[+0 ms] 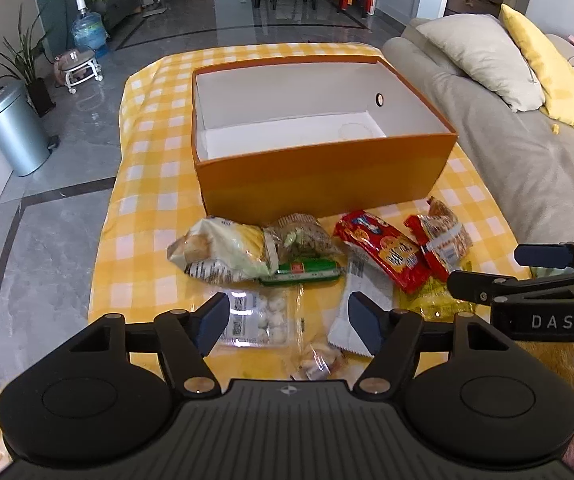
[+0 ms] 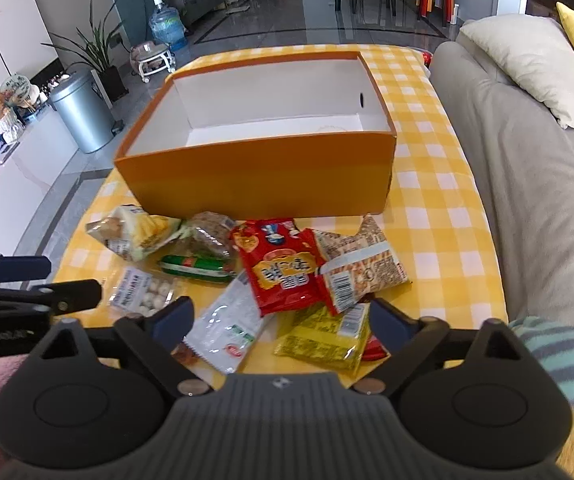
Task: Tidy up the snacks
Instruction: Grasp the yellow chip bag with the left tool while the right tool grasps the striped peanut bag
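Both grippers hang released over the snack pile: left gripper (image 1: pixel 289 322), right gripper (image 2: pixel 281 326). The empty orange cardboard box (image 1: pixel 319 176) waits at twelve o'clock. Pinch just one packet, like the yellow plastic packet (image 2: pixel 323 340), then lift slowly.

Grey sofa (image 1: pixel 527 168) with cushions – metal bin (image 1: pixel 17 128), water jug (image 1: pixel 89 30) opposite.

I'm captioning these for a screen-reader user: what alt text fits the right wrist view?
An open right gripper hovers over a pile of snack packets, among them a red packet and a yellow packet, on a yellow checked tablecloth. Behind them stands an empty orange box; the left gripper enters at left.
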{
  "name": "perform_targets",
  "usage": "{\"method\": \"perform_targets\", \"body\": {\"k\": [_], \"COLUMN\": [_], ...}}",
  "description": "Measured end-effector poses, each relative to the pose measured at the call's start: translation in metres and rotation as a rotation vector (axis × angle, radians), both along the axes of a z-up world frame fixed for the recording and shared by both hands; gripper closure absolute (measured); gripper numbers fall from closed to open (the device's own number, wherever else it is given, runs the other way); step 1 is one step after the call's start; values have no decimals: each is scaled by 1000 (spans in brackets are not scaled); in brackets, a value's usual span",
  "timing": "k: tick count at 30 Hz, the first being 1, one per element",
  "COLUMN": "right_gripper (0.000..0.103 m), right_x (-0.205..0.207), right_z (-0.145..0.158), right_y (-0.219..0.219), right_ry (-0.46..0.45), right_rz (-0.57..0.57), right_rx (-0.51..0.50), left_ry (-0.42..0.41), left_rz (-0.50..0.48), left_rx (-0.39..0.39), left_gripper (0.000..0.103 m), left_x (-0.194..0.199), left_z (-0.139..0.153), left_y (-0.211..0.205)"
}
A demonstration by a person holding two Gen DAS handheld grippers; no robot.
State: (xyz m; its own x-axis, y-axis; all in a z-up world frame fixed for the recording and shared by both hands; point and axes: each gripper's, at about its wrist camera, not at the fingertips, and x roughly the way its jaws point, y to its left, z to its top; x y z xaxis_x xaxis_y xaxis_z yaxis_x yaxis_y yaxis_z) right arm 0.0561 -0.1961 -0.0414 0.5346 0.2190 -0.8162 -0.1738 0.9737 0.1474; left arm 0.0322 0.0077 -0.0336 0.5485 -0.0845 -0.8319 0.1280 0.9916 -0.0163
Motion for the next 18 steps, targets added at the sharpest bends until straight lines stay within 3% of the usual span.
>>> {"method": "perform_targets", "body": {"k": [8,18], "right_gripper": [20,20], "right_x": [37,77], "right_z": [-9,-40], "right_y": [-5,-14], "right_ry": [-10,35], "right_rz": [38,-28], "right_rx": [-59,-93], "left_ry": [11,41], "left_rz": [40,211], "left_rx": [10,-108], "left_gripper": [21,21], "left_x": [36,67], "left_z": [-8,-38], "left_y": [16,39]}}
